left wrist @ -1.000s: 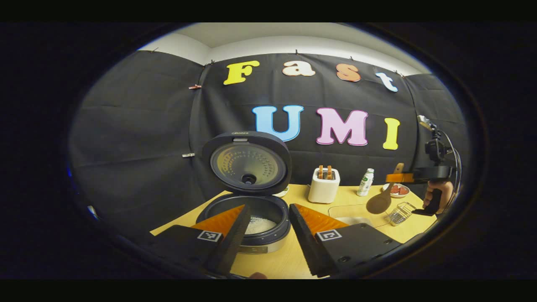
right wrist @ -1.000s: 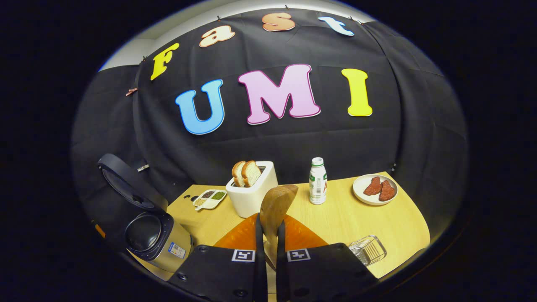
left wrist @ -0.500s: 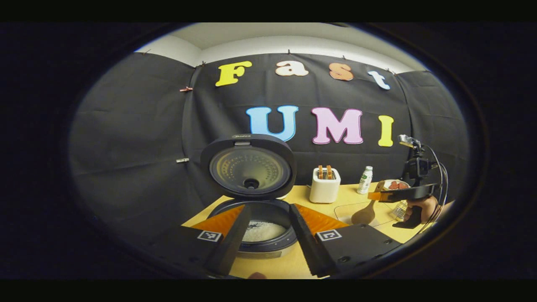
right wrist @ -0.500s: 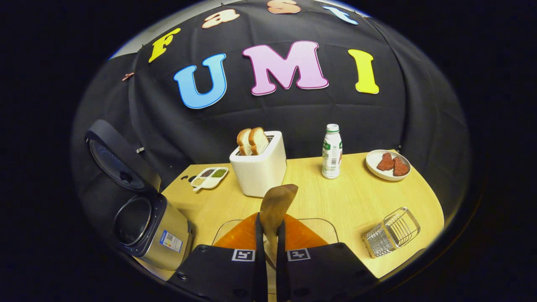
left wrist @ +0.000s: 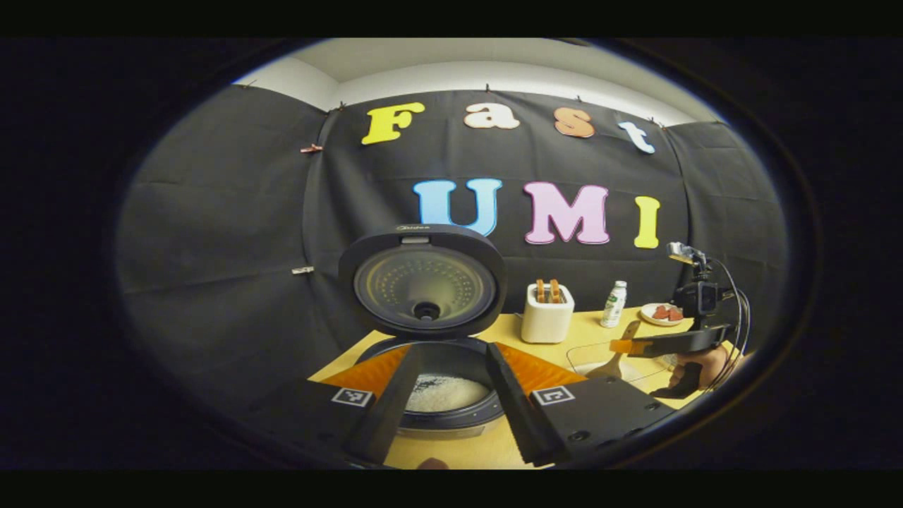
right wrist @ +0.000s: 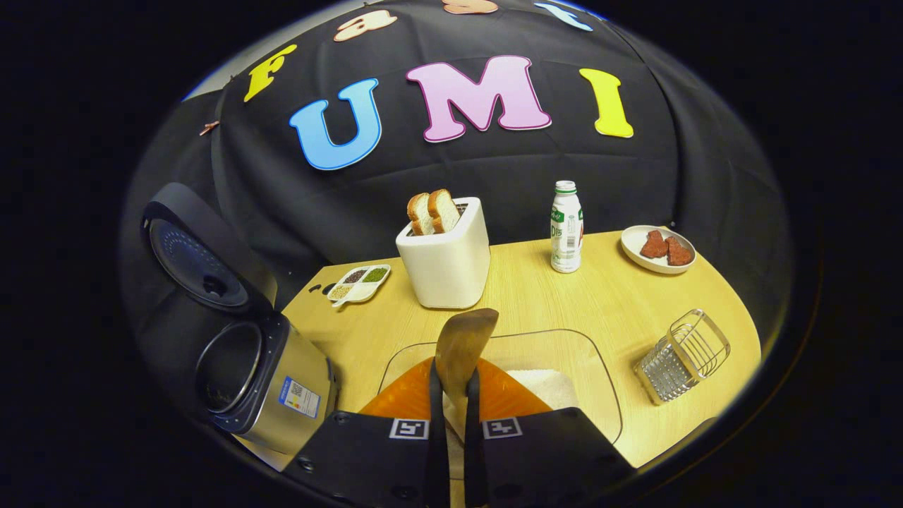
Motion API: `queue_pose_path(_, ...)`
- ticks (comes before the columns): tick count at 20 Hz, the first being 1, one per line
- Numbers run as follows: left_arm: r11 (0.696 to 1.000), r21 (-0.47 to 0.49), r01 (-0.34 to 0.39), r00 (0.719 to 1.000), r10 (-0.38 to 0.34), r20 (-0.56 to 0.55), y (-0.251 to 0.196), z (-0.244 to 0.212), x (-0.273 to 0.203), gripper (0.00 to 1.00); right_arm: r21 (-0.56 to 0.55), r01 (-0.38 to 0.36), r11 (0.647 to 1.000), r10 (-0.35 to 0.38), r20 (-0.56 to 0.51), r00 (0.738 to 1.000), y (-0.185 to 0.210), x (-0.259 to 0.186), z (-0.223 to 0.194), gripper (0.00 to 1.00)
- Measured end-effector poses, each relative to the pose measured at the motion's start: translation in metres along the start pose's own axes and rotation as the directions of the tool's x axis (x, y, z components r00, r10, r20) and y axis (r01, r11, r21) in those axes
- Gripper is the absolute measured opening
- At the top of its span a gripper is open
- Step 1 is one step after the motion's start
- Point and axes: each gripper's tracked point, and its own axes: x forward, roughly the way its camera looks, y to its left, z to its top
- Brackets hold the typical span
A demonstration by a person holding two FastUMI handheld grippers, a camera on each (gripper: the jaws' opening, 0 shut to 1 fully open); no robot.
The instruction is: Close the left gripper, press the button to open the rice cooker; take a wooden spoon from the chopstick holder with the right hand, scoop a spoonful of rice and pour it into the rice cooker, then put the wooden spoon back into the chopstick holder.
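Observation:
The rice cooker (left wrist: 437,406) stands open with its lid (left wrist: 422,282) upright and white rice in the pot. My left gripper (left wrist: 451,349) is open, its fingers on either side of the pot rim and holding nothing. In the right gripper view, my right gripper (right wrist: 452,368) is shut on the wooden spoon (right wrist: 462,342), whose bowl points forward over a clear container of rice (right wrist: 564,381). The wire chopstick holder (right wrist: 681,356) stands to the right of it. The open cooker (right wrist: 261,381) is at the left. In the left gripper view, the right gripper (left wrist: 674,343) holds the spoon (left wrist: 612,363) low over the clear container (left wrist: 585,353).
A white toaster (right wrist: 446,261) with bread slices stands behind the clear container. A small divided tray of grains (right wrist: 358,282) lies to its left. A white bottle (right wrist: 566,227) and a plate of meat (right wrist: 657,248) stand at the back right of the wooden table (right wrist: 607,303).
My right gripper has come down and forward with the spoon, so the clear rice container now lies under the spoon. The left gripper has edged closer to the cooker.

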Motion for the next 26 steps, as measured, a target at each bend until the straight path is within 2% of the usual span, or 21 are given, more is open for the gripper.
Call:
queue_pose_path(6,1.000,-0.017,0.007,1.000,-0.007,0.002,-0.006,-0.005,-0.006,0.67,0.187,-0.017,0.982,0.028,-0.059,0.998,0.003,-0.010,-0.005,0.13)
queue_pose_path(10,1.000,-0.017,0.002,1.000,-0.002,0.002,-0.007,-0.005,-0.011,0.67,0.358,-0.006,0.934,0.043,-0.094,0.995,-0.001,-0.011,-0.008,0.13)
queue_pose_path(15,1.000,-0.019,-0.005,1.000,0.005,-0.001,-0.008,-0.007,-0.015,0.67,0.474,0.009,0.881,0.045,-0.102,0.994,-0.011,-0.013,-0.005,0.13)
queue_pose_path(19,1.000,-0.011,-0.001,1.000,0.001,0.006,-0.010,-0.004,-0.017,0.67,0.589,0.018,0.808,0.040,-0.084,0.996,-0.026,-0.016,0.006,0.13)
queue_pose_path(21,1.000,-0.006,0.003,1.000,-0.003,0.008,-0.012,-0.003,-0.019,0.67,0.620,0.013,0.785,0.044,-0.076,0.996,-0.030,-0.016,0.011,0.12)
queue_pose_path(23,1.000,0.003,0.004,1.000,-0.004,0.014,-0.012,0.000,-0.019,0.67,0.623,0.005,0.782,0.039,-0.056,0.998,-0.033,-0.020,0.023,0.12)
queue_pose_path(26,1.000,0.005,-0.003,1.000,0.003,0.024,-0.009,0.001,-0.020,0.67,0.601,-0.040,0.798,0.061,-0.015,0.998,-0.021,-0.025,0.044,0.12)
